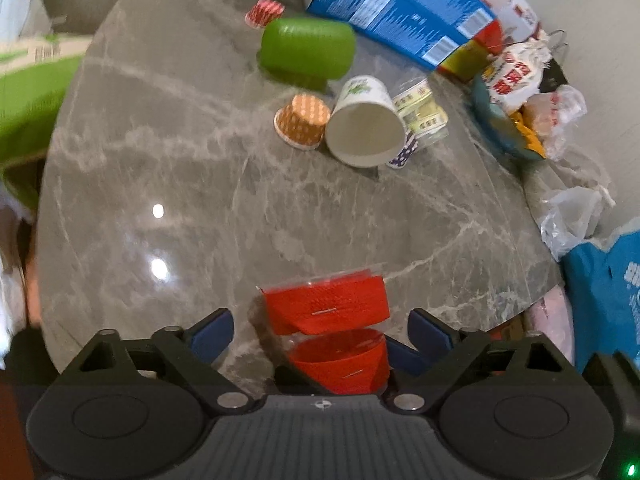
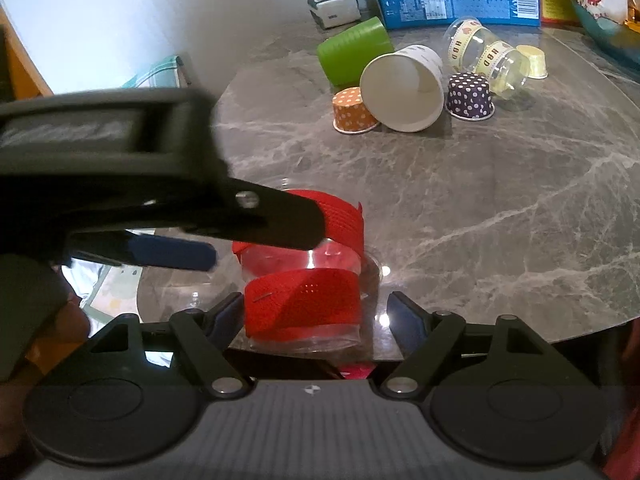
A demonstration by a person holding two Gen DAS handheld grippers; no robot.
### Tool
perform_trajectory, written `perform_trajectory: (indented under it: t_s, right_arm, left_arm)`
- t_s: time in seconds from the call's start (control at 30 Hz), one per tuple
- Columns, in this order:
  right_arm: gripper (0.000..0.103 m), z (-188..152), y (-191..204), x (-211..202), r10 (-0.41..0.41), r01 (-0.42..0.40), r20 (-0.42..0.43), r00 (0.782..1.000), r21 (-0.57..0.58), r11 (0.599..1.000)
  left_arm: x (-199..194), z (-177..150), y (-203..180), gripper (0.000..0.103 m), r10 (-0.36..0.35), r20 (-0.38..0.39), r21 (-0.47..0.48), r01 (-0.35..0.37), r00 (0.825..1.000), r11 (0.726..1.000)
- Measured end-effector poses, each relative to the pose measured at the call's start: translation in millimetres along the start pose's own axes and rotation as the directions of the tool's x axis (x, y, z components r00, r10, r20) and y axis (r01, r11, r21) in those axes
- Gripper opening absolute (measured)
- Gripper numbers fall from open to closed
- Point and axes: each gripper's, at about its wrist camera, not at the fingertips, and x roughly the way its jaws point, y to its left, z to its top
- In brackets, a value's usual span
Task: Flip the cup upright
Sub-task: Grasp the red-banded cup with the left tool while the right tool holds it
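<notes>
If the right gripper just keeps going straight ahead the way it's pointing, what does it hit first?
Most likely the clear cup with red bands, which sits right between the open fingers of the right gripper. The left gripper crosses just above it; depth there is unclear.

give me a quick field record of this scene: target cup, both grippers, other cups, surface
target cup: clear plastic cup with red bands, at the near table edge; orientation unclear
left gripper: jaws open either side of the cup, not closed on it
right gripper: jaws open, flanking the cup
other cups: white paper cup and green cup on their sides; orange dotted cup and purple dotted cup upside down
surface: grey marble table
</notes>
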Motion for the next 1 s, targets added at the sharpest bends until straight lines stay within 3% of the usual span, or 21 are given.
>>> perform_trajectory:
  t_s: [0.17, 0.33, 0.4, 0.67, 0.83, 1.0]
  right_arm:
    - [0.071, 1.1, -3.5, 0.6, 0.025, -0.025, 0.006, 1.000, 0.004, 1.000]
    - [0.070, 1.0, -6.9, 0.7, 0.042, -0.042, 0.009, 0.999, 0.010, 0.999]
    - [0.070, 0.9, -7.6, 0.7, 0.045, -0.045, 0.009, 0.999, 0.006, 0.999]
    - [0.070, 0.5, -8.9, -0.9, 0.054, -0.054, 0.006, 0.999, 0.011, 0.998]
    - [0.064, 2.2, -9.9, -0.3, 0.058, -0.058, 0.010, 0.998, 0.021, 0.998]
    - [0.064, 4.1, -10.9, -0.5, 0.054, -0.054, 0.013, 0.998, 0.025, 0.998]
  left_arm:
    - [9.7, -0.3, -7.7, 0.086, 0.016, -0.021, 0.000, -0.016, 1.000, 1.000]
    - [14.9, -0.3, -12.0, 0.080, 0.025, -0.030, 0.024, -0.024, 0.999, 0.999]
    - [15.2, 0.3, -12.2, 0.072, 0.023, -0.034, 0.030, -0.022, 0.999, 0.999]
    - [14.2, 1.1, -11.1, 0.068, 0.004, -0.021, 0.041, -0.003, 1.000, 0.999]
    - [8.8, -2.1, -13.5, 0.067, -0.062, 0.047, 0.104, 0.057, 0.997, 0.993]
    - [-1.9, -4.6, -13.6, 0.066, -0.115, 0.154, 0.192, 0.085, 0.981, 0.978]
